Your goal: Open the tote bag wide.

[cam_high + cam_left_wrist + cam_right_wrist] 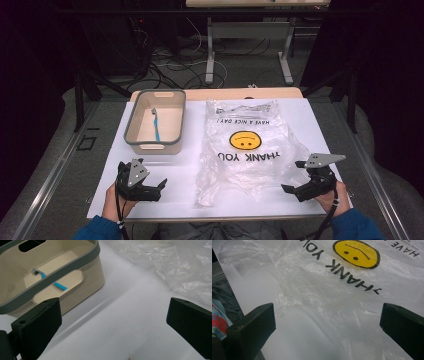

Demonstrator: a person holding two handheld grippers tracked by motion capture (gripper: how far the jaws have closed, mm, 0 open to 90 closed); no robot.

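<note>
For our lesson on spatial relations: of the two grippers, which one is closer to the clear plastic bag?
The right gripper: its open jaws reach the plastic bag edge, while the left gripper rests apart, below the bin.

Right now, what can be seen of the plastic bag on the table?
The plastic bag is thin, clear and crinkled, printed with a yellow smiley face, THANK YOU and HAVE A NICE DAY. It lies flat on the white table, right of the beige bin. The right gripper, jaws open, sits at its near right edge without gripping it.
</note>
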